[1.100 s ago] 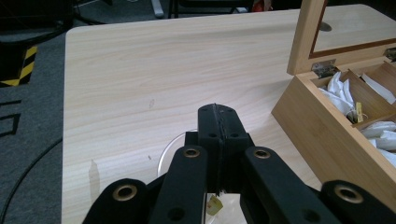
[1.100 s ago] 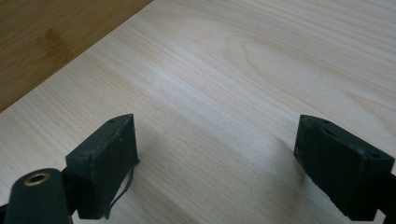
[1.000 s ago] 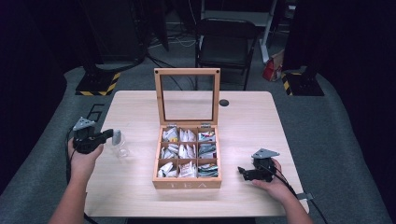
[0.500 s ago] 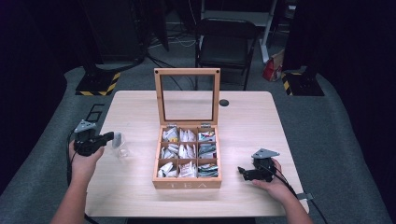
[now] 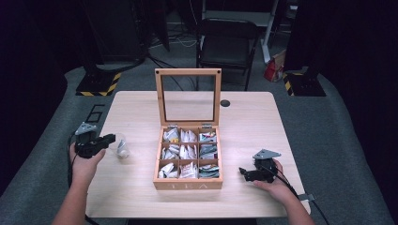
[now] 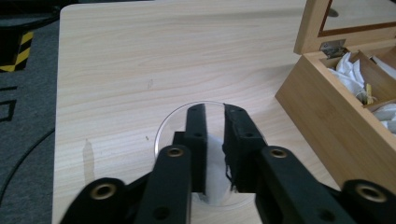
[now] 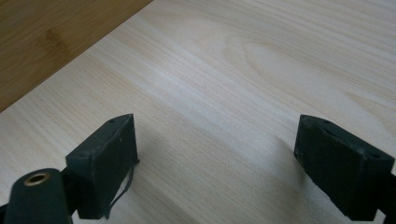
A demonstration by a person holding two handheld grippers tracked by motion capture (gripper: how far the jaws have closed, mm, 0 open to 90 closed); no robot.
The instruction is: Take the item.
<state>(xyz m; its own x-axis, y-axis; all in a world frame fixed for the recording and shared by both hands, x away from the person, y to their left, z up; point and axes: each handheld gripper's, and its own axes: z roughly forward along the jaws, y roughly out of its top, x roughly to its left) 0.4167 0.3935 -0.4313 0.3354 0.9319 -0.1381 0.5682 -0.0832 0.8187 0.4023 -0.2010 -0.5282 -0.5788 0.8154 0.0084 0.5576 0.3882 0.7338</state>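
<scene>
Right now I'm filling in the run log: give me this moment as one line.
left gripper: nearly shut over clear glass, tea bag inside | right gripper: open, empty, on table | tea box: lid open

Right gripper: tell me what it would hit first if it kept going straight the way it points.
Probably the tea box. In the high view the right gripper, jaws open, points across bare table toward the box's near right side. Its own view shows that wooden wall ahead, at the upper left, so a glancing miss is possible.

Bright table [image 5: 141, 112], dark surroundings, soft shadows, slightly blurry pictures.
</scene>
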